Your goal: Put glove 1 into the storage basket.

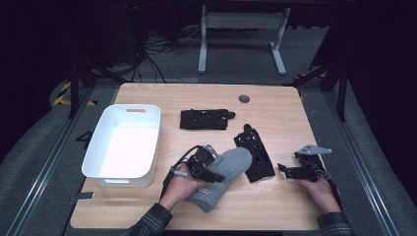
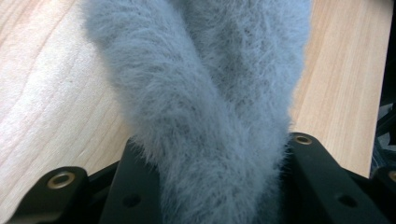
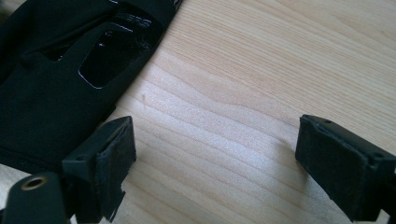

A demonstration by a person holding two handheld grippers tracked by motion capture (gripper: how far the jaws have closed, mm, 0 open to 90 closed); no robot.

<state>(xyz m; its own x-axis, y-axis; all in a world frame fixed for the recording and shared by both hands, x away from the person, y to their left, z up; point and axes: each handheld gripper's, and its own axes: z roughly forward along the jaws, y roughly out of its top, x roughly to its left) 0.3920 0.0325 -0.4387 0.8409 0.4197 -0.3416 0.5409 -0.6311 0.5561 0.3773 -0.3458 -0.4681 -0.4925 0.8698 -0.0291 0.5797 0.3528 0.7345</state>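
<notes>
Gripping grey mitten (image 1: pixel 223 178), bin (image 1: pixel 103 147) left.

Both sleeves (image 1: pixel 147 222) are dark plaid. The left gripper (image 1: pixel 209 172) is black, with brass-ringed screw holes on its jaw mounts and a black cable trailing from the body. The right gripper (image 1: pixel 284 169) is black, carries a grey three-cornered plate on top, and has rough black pads (image 3: pixel 119 161) on its jaws.
</notes>
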